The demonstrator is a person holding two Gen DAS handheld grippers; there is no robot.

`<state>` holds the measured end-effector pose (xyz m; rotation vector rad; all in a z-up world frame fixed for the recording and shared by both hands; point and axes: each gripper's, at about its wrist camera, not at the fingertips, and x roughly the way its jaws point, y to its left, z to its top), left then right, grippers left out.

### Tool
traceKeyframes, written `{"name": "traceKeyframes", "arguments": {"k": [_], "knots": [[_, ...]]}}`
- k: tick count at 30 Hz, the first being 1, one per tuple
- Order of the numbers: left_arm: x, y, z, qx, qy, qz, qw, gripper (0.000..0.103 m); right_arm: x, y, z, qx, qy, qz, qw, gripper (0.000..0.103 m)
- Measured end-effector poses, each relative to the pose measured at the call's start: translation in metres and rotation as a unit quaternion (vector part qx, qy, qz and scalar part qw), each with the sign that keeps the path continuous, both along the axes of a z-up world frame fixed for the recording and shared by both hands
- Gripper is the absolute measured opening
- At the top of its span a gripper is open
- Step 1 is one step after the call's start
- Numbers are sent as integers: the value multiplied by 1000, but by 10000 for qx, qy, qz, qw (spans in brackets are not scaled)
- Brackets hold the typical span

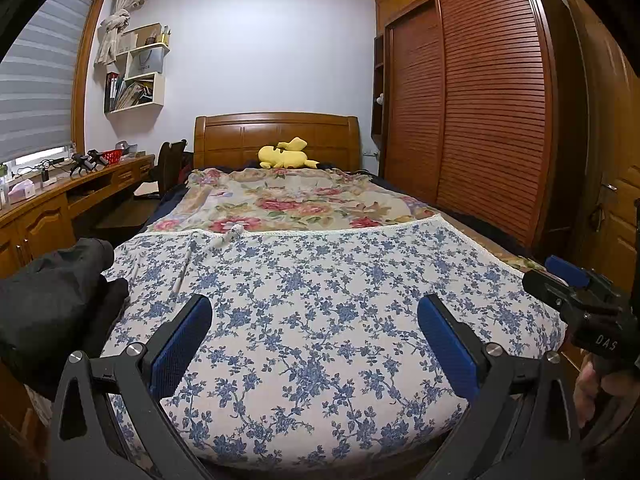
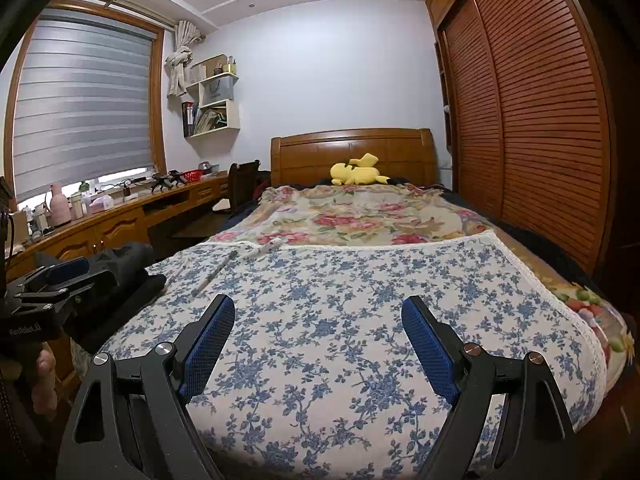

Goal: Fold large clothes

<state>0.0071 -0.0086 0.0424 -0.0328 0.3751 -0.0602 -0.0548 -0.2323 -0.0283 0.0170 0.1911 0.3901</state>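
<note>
My left gripper (image 1: 314,340) and right gripper (image 2: 318,340) both hover with fingers spread wide, grasping nothing. The blue-floral garment (image 1: 320,300) lies flat on the bed, spanning ahead of and beneath both finger pairs; its lace-trimmed edge (image 1: 340,230) lies beyond my fingertips. A dark folded pile (image 1: 52,300) sits left of my left fingers. To fold well, I judge each gripper should pinch a near corner, then lift both evenly toward the far edge, keeping the cloth taut.
</note>
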Motion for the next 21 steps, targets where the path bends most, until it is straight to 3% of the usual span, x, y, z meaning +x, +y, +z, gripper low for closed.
{"name": "traceKeyframes", "arguments": {"k": [21], "knots": [[0,1,-2,1,16,3,10000,103,2,0,-1,-16,18,-7,10000,87]]}}
